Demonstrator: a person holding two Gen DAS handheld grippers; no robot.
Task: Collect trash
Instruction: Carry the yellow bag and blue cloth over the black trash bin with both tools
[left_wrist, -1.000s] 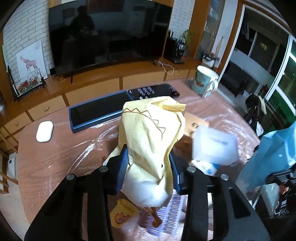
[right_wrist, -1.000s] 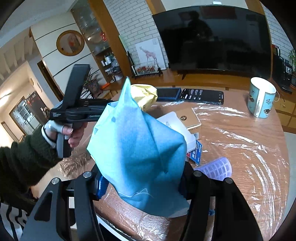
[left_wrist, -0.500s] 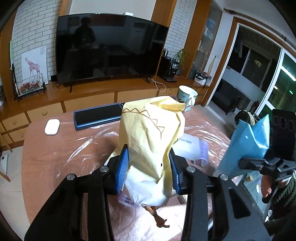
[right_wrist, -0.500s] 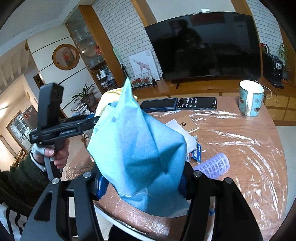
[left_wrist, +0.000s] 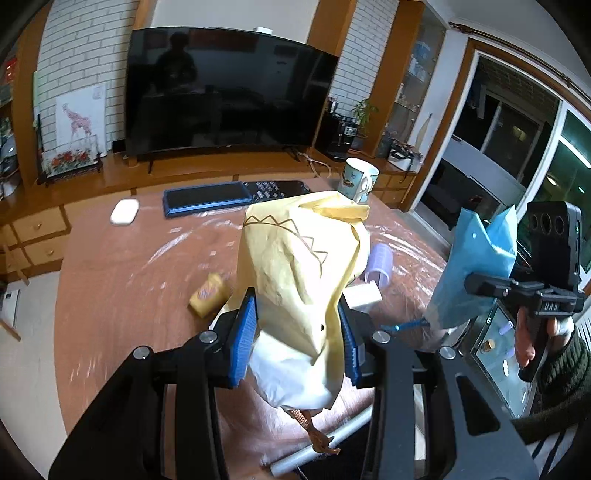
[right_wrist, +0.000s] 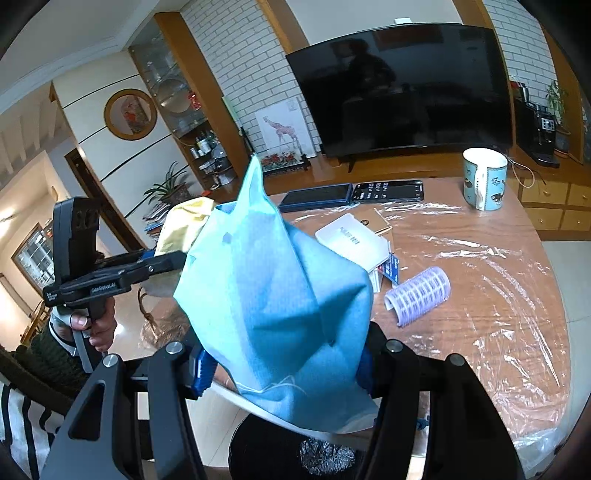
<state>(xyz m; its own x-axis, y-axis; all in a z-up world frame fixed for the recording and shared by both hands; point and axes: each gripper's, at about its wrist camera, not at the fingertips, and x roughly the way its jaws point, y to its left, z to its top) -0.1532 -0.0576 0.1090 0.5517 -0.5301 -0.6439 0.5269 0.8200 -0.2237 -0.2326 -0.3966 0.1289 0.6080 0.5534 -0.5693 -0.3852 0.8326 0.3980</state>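
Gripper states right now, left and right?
Left gripper: shut on yellow paper.
Right gripper: shut on blue cloth.

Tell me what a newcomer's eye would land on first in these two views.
The crumpled yellow paper fills the middle of the left wrist view, clamped in the left tool. A big blue paper does the same in the right tool. Behind both, a large dark television stands on the wooden cabinet past the round plastic-covered table.

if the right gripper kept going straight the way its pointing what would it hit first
Probably the plastic-covered wooden table, near the white flat box. The crumpled blue paper clamped in the right gripper hides the exact line, so depth is unclear.
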